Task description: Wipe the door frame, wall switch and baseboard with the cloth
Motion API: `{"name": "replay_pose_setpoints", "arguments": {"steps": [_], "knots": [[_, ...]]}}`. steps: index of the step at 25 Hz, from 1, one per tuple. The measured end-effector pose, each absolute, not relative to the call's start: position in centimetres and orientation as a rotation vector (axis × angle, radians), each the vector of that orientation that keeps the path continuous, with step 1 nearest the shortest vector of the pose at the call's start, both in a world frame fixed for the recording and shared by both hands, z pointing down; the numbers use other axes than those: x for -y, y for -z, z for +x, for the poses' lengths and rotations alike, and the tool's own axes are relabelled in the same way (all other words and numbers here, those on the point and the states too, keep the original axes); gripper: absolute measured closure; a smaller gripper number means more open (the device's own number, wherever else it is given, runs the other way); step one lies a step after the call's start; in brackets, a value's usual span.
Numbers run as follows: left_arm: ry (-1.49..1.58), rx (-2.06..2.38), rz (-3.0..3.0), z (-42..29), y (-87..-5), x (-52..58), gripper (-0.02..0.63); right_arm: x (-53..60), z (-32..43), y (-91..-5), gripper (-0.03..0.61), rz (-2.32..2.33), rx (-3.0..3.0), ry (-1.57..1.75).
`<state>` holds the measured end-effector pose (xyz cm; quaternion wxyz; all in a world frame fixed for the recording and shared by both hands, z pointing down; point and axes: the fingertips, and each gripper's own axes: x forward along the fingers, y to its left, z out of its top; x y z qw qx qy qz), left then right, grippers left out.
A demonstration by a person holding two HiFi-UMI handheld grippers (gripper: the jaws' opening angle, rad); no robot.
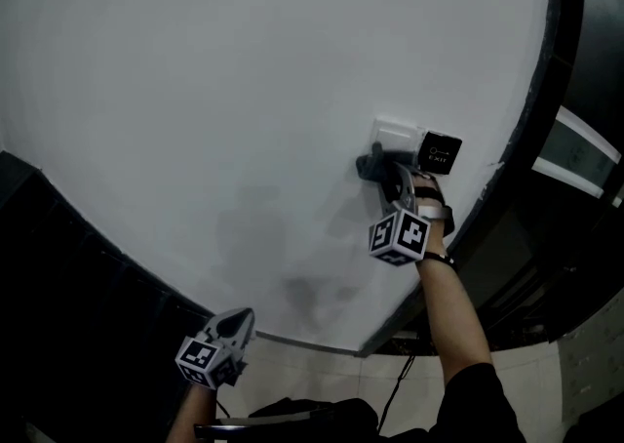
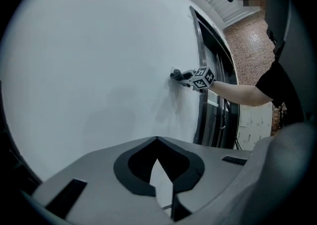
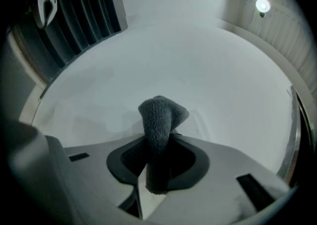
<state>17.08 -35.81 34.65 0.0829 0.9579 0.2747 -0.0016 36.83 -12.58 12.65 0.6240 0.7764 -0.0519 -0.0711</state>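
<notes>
Two tongs were in view, and only one was working. My right tongs (image 1: 392, 176) were clamped on the cloth (image 3: 157, 117), a dark grey terry roll. It was pinched at its middle so that a folded wad stood proud of the tips. That overhang kept soft fabric, not hard tips, against the wall (image 1: 214, 90).

In the head view the wad was pressed at the 7 o'clock corner of the wall switch (image 1: 394, 132). The switch was a white plate with a small dark box (image 1: 440, 151) lettered EXIT touching it at 4 o'clock. My forearm (image 1: 453, 304) rose from 6 o'clock, which pointed the tongs roughly head-on at the plate.

My left tongs (image 2: 157, 140) were drawn together, tips meeting, with nothing between them. They hung low at 7 o'clock of the head view, well apart from the switch. I judged this kept them clear of the wiping stroke.

The door frame (image 1: 551, 90), dark, ran along the 3 o'clock side, near the switch. The foot of the wall lay toward 6 o'clock, but I could not make out the baseboard distinctly.

I judged the step in hand to be the switch wipe. Caution: pressure on the plate and box called for restraint, since either could actuate under a firm push.
</notes>
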Motion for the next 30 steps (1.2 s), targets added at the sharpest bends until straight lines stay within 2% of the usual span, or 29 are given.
{"name": "replay_pose_setpoints", "arguments": {"steps": [15, 30], "knots": [[0.005, -0.966, 2.842, 18.6, -33.9, 31.3, 0.623, 4.4, 32.3, -2.0, 0.486, 1.789, -0.113, 0.325], [-0.005, -0.996, 2.834, 20.0, -33.8, 29.9, 0.623, 3.1, 35.5, -7.6, 0.486, 1.781, -0.047, 0.147]]}}
